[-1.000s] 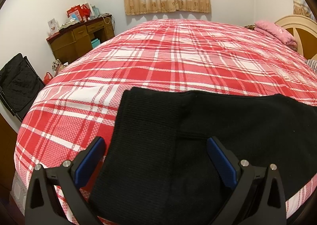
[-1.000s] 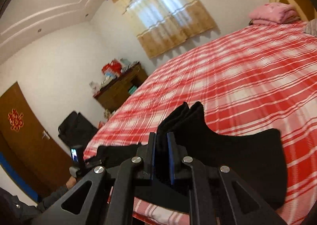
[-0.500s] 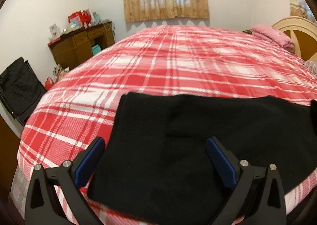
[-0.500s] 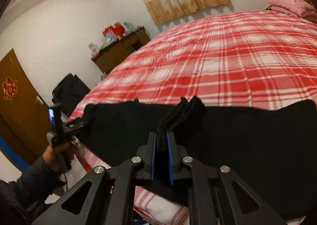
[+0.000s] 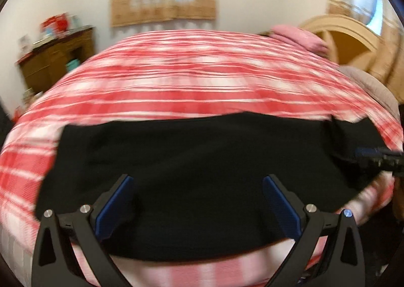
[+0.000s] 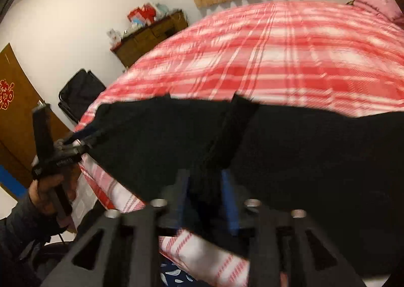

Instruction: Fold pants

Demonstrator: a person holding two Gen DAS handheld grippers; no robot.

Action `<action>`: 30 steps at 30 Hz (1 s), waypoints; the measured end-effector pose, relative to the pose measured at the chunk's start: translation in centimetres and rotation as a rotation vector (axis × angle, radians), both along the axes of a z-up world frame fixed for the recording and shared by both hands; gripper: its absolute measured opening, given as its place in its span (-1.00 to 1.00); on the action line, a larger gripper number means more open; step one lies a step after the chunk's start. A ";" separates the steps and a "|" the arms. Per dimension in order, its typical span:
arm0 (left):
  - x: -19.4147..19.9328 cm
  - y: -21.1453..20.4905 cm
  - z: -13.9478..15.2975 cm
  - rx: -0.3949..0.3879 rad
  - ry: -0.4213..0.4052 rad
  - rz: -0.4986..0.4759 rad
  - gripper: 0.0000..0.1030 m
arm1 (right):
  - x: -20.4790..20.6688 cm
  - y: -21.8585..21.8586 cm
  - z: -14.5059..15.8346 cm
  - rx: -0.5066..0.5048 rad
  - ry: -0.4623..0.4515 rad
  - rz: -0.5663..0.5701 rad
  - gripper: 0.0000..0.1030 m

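Black pants (image 5: 202,148) lie spread across the near edge of the red plaid bed (image 5: 202,79). My left gripper (image 5: 198,181) hovers open over their near half, blue pads wide apart with nothing pinched. At the far right edge of that view, my right gripper (image 5: 373,154) sits at the pants' end. In the right wrist view the pants (image 6: 315,148) run across the bed (image 6: 277,59). My right gripper (image 6: 205,178) is opening, and a raised ridge of black fabric stands loose between its blue pads. The left gripper (image 6: 80,138) shows at the pants' far left end.
A person's hand (image 6: 50,193) holds the left gripper beside the bed. A wooden desk (image 5: 55,59) with clutter stands at the back left, and a black bag (image 6: 80,90) leans near it. Pink folded bedding (image 5: 300,37) and a headboard (image 5: 353,42) are at the right.
The right gripper came down to the bed with the pinched fold, then its jaws parted. The left view swung right along the pants, which now lie flatter and wider.
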State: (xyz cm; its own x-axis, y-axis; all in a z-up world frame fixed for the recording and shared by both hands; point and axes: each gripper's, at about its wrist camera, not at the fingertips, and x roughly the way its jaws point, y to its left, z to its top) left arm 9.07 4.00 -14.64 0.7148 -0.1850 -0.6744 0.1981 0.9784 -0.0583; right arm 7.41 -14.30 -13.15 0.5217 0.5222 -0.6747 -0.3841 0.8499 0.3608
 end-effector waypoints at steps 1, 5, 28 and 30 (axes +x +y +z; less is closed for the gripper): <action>0.2 -1.6 0.2 -0.004 0.002 -0.045 1.00 | -0.5 -0.8 0.6 0.004 -0.011 -0.009 -0.20; 0.8 -6.4 0.8 -0.068 0.033 -0.176 1.00 | -3.3 -5.0 2.6 0.004 -0.105 -0.106 -0.17; 3.3 -16.1 1.1 -0.198 0.179 -0.387 -0.74 | -5.6 -15.6 2.2 0.127 -0.228 -0.543 -0.02; 3.0 -15.2 1.9 -0.226 0.165 -0.380 -0.74 | -5.7 -15.6 2.2 0.129 -0.230 -0.548 -0.01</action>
State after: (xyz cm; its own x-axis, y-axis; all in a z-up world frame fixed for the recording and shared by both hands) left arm 12.09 -11.23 -12.75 0.4551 -0.5677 -0.6860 0.5099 0.7978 -0.3219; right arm 1.71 -29.94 -10.94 0.8625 0.2064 -0.4621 0.0166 0.9011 0.4334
